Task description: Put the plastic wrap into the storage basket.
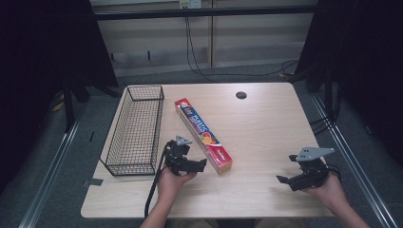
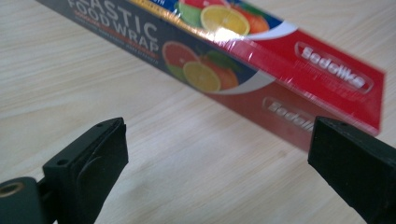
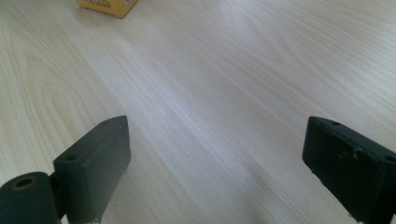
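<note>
Across the middle of the scene stretches one pale wooden table (image 1: pixel 266 137), the largest thing in sight, with one round cable hole (image 1: pixel 241 95) near its far edge. On its left side stands one black wire basket (image 1: pixel 135 129), long and narrow, running from the near left toward the far edge, with nothing visible inside it. Just right of the basket lies one box of plastic food wrap (image 1: pixel 203 134), red with fruit pictures on it, flat on the table and set at a slant: its far end sits close to the basket's far corner, its near end points toward the near right. Basket and box are near each other but apart.

Two grippers are in view, one in each of the person's hands. At the near edge, the left gripper (image 1: pixel 190 166) sits between the basket and the box, just beside the box's near end, pointing at it. Its two jaws stand wide apart and released, with bare table between them; in the left gripper view the box (image 2: pixel 261 70) lies just beyond the tips, untouched. Well to the right, the right gripper (image 1: pixel 285 179) rests low over the near right part of the table, far from the box. Its jaws are also spread and released, holding nothing; the right gripper view shows bare wood between them and one yellow end of the box (image 3: pixel 108 6) at the far top edge.
</note>
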The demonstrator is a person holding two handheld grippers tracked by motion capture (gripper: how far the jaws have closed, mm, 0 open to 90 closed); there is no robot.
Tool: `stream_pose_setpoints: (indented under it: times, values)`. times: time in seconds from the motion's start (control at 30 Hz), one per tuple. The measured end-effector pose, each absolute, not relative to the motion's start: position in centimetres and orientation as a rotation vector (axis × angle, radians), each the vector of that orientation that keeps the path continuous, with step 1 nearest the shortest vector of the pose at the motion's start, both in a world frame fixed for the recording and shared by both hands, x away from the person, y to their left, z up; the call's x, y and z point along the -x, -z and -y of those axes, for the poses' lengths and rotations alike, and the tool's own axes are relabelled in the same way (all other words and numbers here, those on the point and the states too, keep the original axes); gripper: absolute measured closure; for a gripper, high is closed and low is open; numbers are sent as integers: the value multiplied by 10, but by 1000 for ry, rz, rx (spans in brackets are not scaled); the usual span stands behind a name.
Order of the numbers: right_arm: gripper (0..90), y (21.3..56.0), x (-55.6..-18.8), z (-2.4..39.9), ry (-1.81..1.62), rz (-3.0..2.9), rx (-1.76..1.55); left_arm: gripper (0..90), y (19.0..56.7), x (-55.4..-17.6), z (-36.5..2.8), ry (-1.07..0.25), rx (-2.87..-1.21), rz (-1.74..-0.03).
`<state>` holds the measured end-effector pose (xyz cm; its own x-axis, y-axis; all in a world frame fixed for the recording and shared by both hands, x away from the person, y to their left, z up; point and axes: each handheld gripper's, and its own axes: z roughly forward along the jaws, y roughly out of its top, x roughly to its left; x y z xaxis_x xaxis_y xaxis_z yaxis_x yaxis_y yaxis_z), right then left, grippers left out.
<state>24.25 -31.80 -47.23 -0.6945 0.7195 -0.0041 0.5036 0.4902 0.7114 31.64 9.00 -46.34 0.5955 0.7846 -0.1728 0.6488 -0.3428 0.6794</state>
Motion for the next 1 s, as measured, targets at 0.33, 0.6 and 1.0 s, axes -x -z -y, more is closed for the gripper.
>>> stream_pose_setpoints:
  times: [0.33, 0.6, 1.0]
  values:
    - [86, 471, -241, 317, -1001, -2441, -1032, 68, 445, -340, -78, -188, -2060, -1248]
    - [90, 471, -241, 318, -1009, -2436, -1055, 84, 426, -363, -60, -183, -2022, -1313]
    - [97, 471, -241, 318, -1026, -2434, -1055, 107, 429, -395, -40, -205, -1995, -1461]
